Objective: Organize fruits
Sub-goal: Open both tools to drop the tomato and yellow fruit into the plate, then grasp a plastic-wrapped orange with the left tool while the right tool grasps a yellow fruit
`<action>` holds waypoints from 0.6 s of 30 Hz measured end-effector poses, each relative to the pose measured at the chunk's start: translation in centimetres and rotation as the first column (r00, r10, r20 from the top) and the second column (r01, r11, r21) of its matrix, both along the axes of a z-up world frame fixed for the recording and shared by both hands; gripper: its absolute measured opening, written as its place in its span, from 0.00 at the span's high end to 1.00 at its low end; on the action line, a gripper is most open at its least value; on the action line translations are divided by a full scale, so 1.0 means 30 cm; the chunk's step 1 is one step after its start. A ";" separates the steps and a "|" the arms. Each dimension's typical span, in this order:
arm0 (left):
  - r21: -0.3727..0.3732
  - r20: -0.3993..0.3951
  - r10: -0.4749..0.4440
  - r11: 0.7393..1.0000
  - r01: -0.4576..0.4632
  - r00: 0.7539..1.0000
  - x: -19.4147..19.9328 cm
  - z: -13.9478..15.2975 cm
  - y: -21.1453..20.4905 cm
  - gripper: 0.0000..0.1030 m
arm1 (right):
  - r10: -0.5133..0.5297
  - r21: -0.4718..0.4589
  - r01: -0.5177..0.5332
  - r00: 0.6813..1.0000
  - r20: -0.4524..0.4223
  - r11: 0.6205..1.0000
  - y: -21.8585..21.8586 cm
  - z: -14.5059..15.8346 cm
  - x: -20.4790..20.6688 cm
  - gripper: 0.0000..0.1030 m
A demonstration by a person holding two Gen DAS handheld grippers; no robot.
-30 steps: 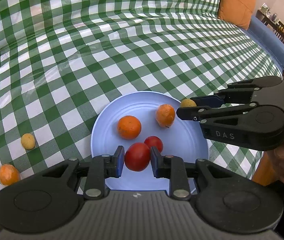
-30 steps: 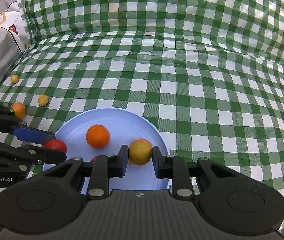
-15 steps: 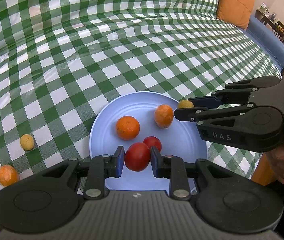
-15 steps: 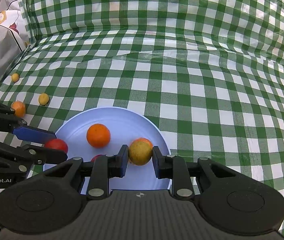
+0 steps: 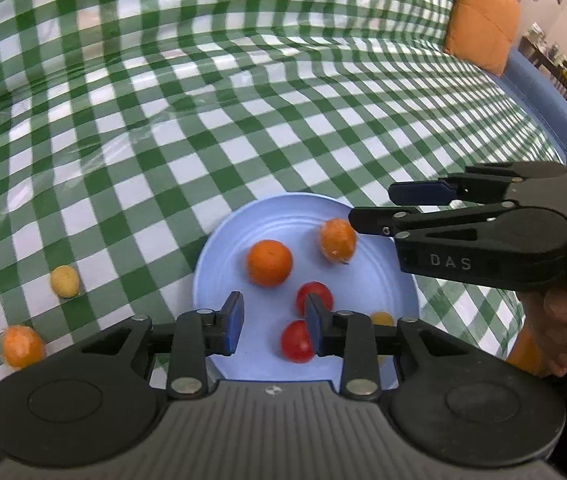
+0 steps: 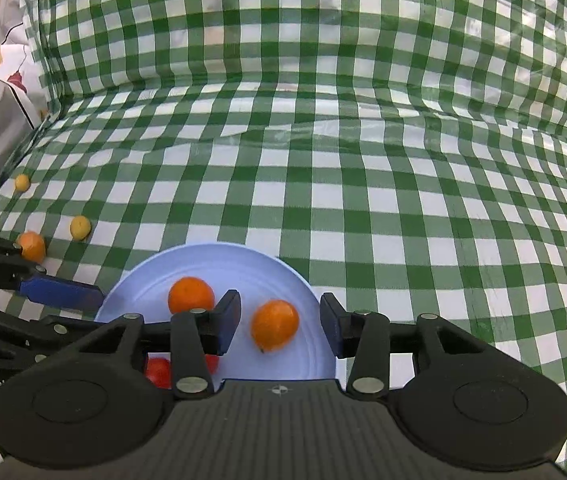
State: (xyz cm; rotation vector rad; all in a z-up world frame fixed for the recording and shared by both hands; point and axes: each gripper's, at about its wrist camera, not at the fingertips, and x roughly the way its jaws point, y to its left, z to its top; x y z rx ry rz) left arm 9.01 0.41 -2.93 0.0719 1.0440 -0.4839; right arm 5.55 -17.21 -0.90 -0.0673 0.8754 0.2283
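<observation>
- The left hand-held gripper (image 5: pixel 273 322) hangs over the near rim of the pale blue plate (image 5: pixel 223 240); its jaws are opening and stand apart, pressing on nothing.
- A red tomato (image 5: pixel 297 342) lies on the plate just beside that gripper's right pad, at about 4 o'clock from the gap; a second red tomato (image 5: pixel 314 298) sits behind the same pad, at 1 o'clock.
- An orange (image 5: pixel 269 263) rests on the plate at 12 o'clock from the left gripper.
- The right hand-held gripper (image 6: pixel 279 324) is also over the plate, its jaws opening and wide apart.
- An orange-yellow fruit (image 6: pixel 274 325) lies loose on the plate between the right gripper's pads, touching neither.
- On the green checked cloth at 9 o'clock of the plate lie a small yellow fruit (image 5: pixel 65 281) and an orange fruit (image 5: pixel 22 346).
</observation>
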 end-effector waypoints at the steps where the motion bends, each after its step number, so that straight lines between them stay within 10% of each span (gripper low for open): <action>1: -0.005 0.004 0.017 1.000 -0.017 1.000 0.005 0.004 0.012 0.65 | -0.002 0.006 0.002 1.000 0.008 1.000 0.003 0.003 0.002 0.55; 10: -0.093 0.030 0.321 0.944 -0.317 0.947 0.072 0.058 0.264 0.83 | 0.002 0.068 -0.008 0.996 0.088 0.998 0.083 0.029 0.034 0.57; 18: -0.094 -0.079 0.667 0.735 -0.672 0.741 0.112 -0.023 0.599 0.68 | 0.069 0.175 -0.091 0.989 0.127 0.980 0.220 0.042 0.062 0.75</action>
